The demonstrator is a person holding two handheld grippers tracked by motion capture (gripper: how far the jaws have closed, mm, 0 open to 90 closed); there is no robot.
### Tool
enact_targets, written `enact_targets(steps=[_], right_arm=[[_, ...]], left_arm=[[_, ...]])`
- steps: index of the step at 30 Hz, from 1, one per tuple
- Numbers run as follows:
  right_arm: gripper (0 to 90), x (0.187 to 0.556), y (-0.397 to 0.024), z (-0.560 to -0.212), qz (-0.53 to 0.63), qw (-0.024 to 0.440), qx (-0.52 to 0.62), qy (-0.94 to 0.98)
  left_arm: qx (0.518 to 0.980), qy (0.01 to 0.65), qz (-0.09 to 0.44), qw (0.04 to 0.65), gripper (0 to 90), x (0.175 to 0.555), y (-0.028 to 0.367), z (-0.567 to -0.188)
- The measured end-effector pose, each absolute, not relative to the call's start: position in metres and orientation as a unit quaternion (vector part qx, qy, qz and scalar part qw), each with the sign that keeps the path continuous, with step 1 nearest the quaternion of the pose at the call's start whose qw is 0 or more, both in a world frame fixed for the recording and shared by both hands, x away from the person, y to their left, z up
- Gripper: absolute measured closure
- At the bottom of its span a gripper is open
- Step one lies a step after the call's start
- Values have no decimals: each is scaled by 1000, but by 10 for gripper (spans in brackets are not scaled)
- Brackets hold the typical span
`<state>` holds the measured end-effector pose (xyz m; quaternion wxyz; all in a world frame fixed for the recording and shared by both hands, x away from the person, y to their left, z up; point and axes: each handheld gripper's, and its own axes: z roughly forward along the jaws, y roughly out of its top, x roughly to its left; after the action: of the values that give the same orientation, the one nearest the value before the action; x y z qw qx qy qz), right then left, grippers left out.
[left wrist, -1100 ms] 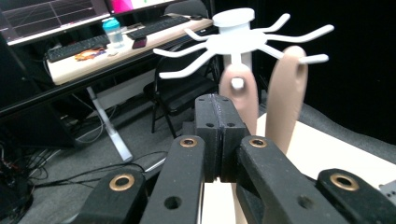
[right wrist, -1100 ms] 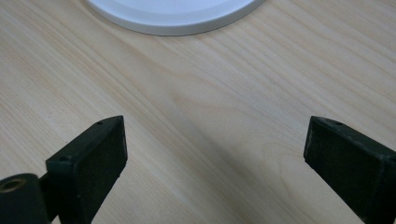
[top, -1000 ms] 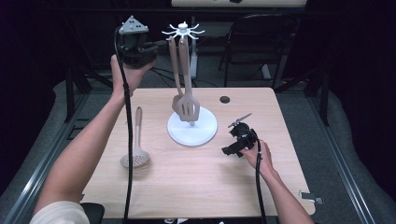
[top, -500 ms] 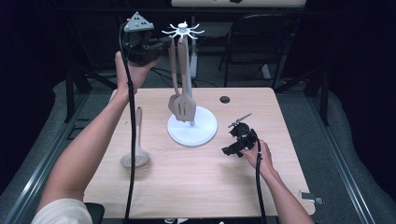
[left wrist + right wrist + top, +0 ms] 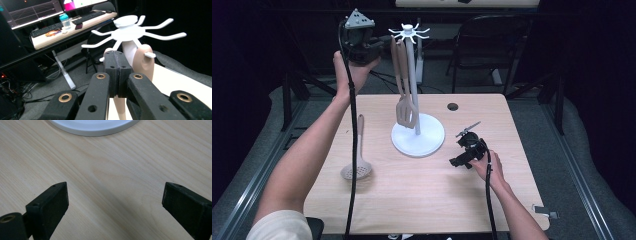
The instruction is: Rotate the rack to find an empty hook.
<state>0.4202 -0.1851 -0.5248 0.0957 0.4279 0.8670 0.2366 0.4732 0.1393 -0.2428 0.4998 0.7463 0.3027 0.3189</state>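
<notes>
The left hand-held gripper (image 5: pixel 374 47) is raised beside the white rack (image 5: pixel 412 35), its jaws pressed together (nothing visibly between them). The right hand-held gripper (image 5: pixel 464 152) rests on the bench (image 5: pixel 422 200), jaws wide apart and empty.

Black chair (image 5: pixel 484 47) behind table; monitors (image 5: pixel 30 10), keyboard (image 5: pixel 46 28), bottle (image 5: pixel 65 20) on desk.

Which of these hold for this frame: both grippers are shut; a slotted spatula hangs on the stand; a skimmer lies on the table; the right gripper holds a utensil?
1. Both grippers are shut. False: the left gripper is shut, the right gripper is open over bare table.
2. A slotted spatula hangs on the white stand. True.
3. A skimmer lies flat on the table. True.
4. The right gripper holds a utensil. False: nothing sits between its jaws.
</notes>
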Motion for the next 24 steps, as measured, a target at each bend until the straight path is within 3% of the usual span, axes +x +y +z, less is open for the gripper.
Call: enact_targets(steps=[7, 24], right_arm=[[65, 421, -188, -523, 225, 93, 419, 875], [66, 420, -185, -523, 226, 94, 430, 869]], left_arm=[[742, 313, 309, 507, 900, 477, 144, -243], [764, 268, 294, 508, 899, 444, 134, -248]])
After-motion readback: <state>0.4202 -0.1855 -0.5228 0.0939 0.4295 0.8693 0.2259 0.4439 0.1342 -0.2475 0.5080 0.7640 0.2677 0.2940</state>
